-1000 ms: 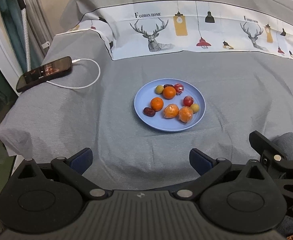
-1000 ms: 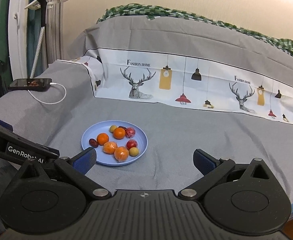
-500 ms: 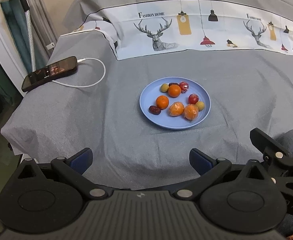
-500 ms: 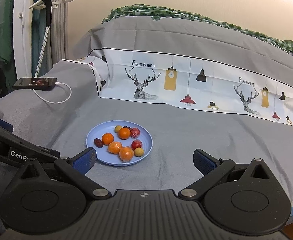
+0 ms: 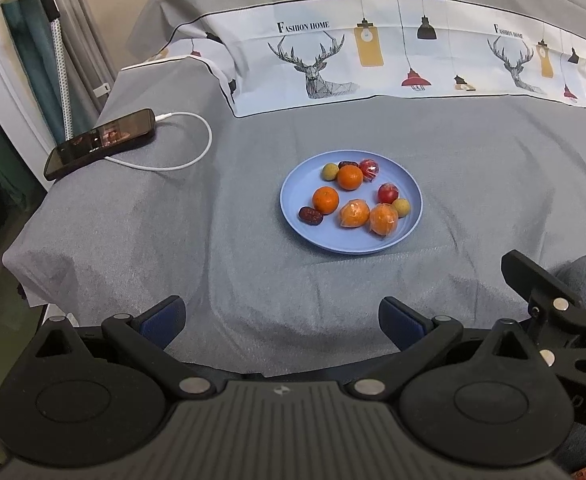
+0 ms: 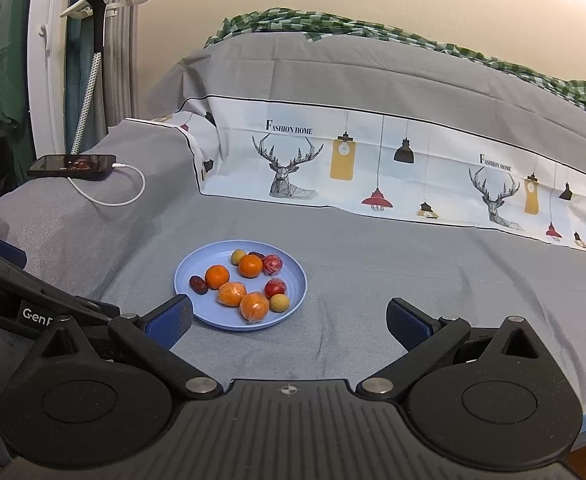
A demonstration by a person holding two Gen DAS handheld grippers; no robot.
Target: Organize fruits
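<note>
A blue plate point(image 5: 411, 222) point(image 6: 299, 288) rests on the grey bed cover and holds several small fruits: oranges point(image 5: 325, 200) point(image 6: 250, 265), wrapped mandarins point(image 5: 383, 219) point(image 6: 254, 307), red fruits point(image 5: 388, 193) point(image 6: 275, 288), yellow-green ones point(image 5: 330, 171) point(image 6: 279, 303) and a dark red date point(image 5: 310, 215) point(image 6: 198, 285). My left gripper point(image 5: 281, 318) hangs open in front of the plate, nothing between its fingers. My right gripper point(image 6: 289, 322) is also open and empty, its left finger just short of the plate's near rim. Part of the right gripper shows at the left wrist view's right edge.
A black phone point(image 5: 100, 142) point(image 6: 73, 166) on a white charging cable point(image 5: 181, 160) lies at the bed's left corner. A deer-printed sheet band point(image 5: 373, 60) point(image 6: 373, 168) runs behind the plate. A steamer pole point(image 6: 93, 56) stands at the left. The bed edge drops off left.
Both grippers have drifted slightly, so the plate sits a little farther right in each view. Fingers stay open; the fruits have not moved.
</note>
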